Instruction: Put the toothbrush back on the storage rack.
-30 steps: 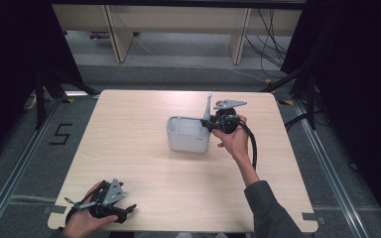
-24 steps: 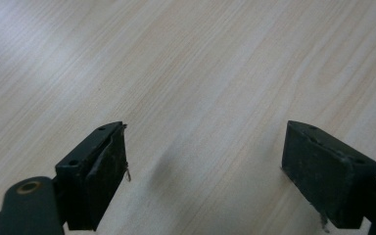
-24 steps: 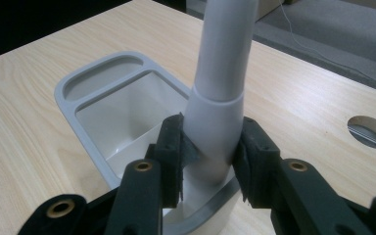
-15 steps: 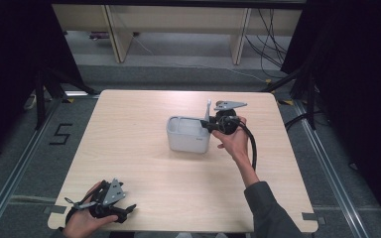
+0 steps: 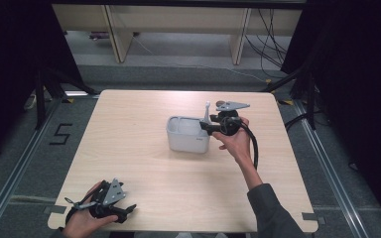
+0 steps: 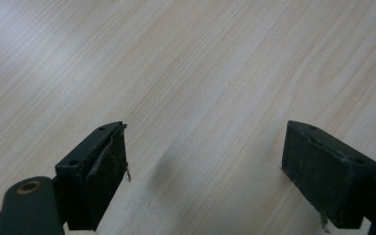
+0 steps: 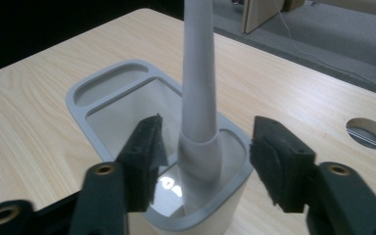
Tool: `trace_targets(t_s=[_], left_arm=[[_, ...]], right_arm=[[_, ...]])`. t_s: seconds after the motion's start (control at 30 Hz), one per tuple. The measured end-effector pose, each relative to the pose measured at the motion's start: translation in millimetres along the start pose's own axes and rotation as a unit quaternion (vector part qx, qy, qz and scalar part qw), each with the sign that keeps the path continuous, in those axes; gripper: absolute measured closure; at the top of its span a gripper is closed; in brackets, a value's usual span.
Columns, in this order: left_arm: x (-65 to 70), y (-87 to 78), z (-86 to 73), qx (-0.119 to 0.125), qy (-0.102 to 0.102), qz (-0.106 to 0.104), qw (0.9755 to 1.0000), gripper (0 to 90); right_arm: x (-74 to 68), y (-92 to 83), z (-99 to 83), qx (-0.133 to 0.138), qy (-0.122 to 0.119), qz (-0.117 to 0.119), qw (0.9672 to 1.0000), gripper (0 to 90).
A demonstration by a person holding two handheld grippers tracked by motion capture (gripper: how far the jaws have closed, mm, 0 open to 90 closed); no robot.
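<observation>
A pale grey holder point(image 5: 188, 135) with rounded corners is seen standing upright on the light wooden table point(image 5: 144, 119), a little right of the middle in the high view. Its top is divided into a narrow slot on the far side and a larger opening nearer the right gripper. A grey brush handle point(image 7: 199, 93) rises out of the larger opening, close to the wall nearest the right gripper, and is seen leaning slightly; in the high view its thin tip point(image 5: 207, 111) stands above the holder's right edge.

The right gripper point(image 5: 209, 127) is held level by a hand point(image 5: 234, 144) at the holder's right side. Its jaws have just been opening: in the right gripper view they stand part open on either side of the handle, with a clear gap on each side, so the handle is between them but is not pressed.

The left gripper point(image 5: 124, 212) is held by the other hand point(image 5: 82, 223) at the near left corner of the table, well apart from the holder. Its jaws are spread wide over bare wood, and nothing is held between them.
</observation>
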State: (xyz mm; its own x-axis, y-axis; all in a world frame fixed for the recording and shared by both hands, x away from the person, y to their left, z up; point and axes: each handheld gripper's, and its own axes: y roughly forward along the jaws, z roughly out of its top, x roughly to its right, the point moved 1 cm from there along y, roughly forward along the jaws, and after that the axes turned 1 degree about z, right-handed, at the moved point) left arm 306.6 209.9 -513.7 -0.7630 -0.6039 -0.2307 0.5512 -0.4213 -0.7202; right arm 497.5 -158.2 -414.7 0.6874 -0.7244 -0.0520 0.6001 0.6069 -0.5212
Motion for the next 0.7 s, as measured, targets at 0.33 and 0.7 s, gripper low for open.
trace_targets(t_s=[0.33,0.7], left_arm=[[-0.7,-0.5,0.3,0.002,0.004,0.002,1.0000,16.4],[-0.7,-1.0,0.6,0.002,0.004,0.003,1.0000,16.4]], right_arm=[[-4.1,-20.4,-2.7,0.012,0.014,0.006,0.9998,41.4],[-8.3,-29.5,-8.7,0.018,0.034,0.016,0.9991,37.2]])
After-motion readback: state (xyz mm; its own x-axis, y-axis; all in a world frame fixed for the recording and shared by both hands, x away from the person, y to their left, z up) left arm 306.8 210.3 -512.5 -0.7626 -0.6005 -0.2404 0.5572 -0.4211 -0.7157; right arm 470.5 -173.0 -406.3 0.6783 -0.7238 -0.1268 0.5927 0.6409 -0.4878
